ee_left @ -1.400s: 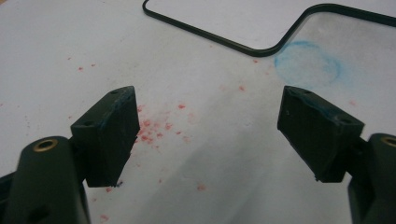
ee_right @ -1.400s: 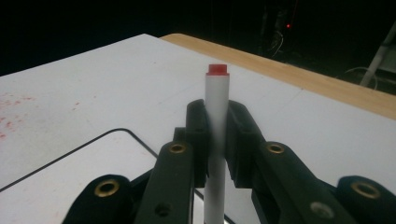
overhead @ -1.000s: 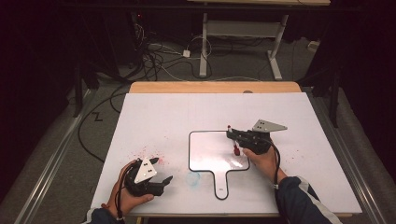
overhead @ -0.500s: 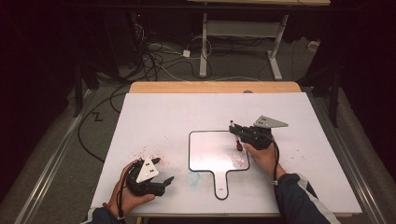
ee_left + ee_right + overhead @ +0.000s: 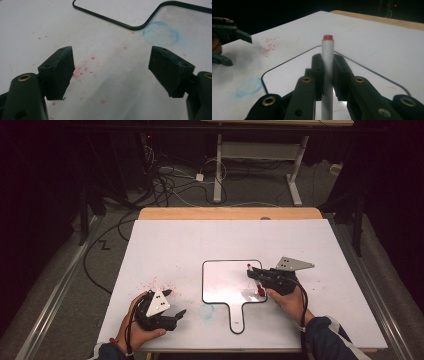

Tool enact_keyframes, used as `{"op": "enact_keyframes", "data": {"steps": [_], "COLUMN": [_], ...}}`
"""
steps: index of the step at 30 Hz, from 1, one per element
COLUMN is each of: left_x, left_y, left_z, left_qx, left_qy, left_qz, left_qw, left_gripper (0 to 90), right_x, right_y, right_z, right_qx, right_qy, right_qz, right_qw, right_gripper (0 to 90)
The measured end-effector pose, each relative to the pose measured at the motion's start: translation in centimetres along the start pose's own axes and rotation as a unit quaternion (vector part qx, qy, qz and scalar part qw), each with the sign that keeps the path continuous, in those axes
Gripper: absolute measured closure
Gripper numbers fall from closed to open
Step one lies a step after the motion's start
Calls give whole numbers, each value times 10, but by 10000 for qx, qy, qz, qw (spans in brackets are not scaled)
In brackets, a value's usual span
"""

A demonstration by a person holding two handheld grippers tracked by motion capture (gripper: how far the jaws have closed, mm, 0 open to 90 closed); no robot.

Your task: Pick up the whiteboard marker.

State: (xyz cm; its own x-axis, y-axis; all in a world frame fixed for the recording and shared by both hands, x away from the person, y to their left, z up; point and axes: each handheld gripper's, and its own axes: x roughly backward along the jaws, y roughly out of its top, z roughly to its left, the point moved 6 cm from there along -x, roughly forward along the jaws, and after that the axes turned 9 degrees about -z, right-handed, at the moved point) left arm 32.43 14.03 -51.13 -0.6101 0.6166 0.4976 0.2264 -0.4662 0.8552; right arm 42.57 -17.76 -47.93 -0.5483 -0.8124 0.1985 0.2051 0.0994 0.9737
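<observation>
Marker (image 5: pixel 327 65): a white-barrelled pen with a red end, clamped in the right gripper above the right part of the small whiteboard; in the high view it shows as a short white-and-red stub (image 5: pixel 259 289) under the gripper.
Long axis: in the right gripper view the barrel runs straight up between the jaws, crosswise to them, red end uppermost in that picture; its other end runs out of the picture at the bottom.
Right gripper (image 5: pixel 327 72): jaws closed tight on the marker's barrel, one pad pressed to each side of it; held by the person's right hand (image 5: pixel 290 302) over the board's right edge, its body pointing left across the board in the high view.
Left gripper (image 5: pixel 111 72): jaws spread wide, nothing between the pads, which hang over bare table; held in the left hand (image 5: pixel 137 330) at the near left of the table (image 5: pixel 200 240).
Small whiteboard (image 5: pixel 225 280): white, dark-rimmed, paddle-shaped, lying flat with its handle toward the person.
Table marks: red specks (image 5: pixel 85 68) beneath the left gripper; a faint blue ring (image 5: pixel 160 35) just beside the board's rim.
</observation>
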Motion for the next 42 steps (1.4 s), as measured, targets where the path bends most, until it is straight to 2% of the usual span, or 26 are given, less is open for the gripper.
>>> {"op": "enact_keyframes", "data": {"steps": [4,7,14,18,23,37,41,42], "left_x": [-2,-2,2,1,-1,-2,-4,-4], "left_y": [0,-1,-1,-1,1,2,3,4], "left_z": [0,0,1,1,0,0,-1,-2], "left_qx": [-12,0,12,2,-3,16,20,27], "left_qy": [-21,-26,33,49,63,139,149,148], "left_qz": [26,22,3,17,22,22,54,42], "left_qw": [10000,10000,10000,10000,10000,9999,9999,9999], "left_gripper": [199,200,202,204,207,220,221,221], "right_x": [-7,-8,-1,2,3,5,5,5], "right_y": [4,5,1,-3,-3,2,4,5], "right_z": [-18,-25,-12,-1,7,12,14,15], "right_qx": [11,27,-84,-37,-23,124,318,302], "right_qy": [-324,-509,-256,-139,-43,-51,-151,-148], "right_qz": [-82,-76,36,166,193,197,290,295], "right_qw": [9994,9987,9996,9998,9998,9997,9990,9990], "right_gripper": [814,813,814,813,813,811,810,810]}}
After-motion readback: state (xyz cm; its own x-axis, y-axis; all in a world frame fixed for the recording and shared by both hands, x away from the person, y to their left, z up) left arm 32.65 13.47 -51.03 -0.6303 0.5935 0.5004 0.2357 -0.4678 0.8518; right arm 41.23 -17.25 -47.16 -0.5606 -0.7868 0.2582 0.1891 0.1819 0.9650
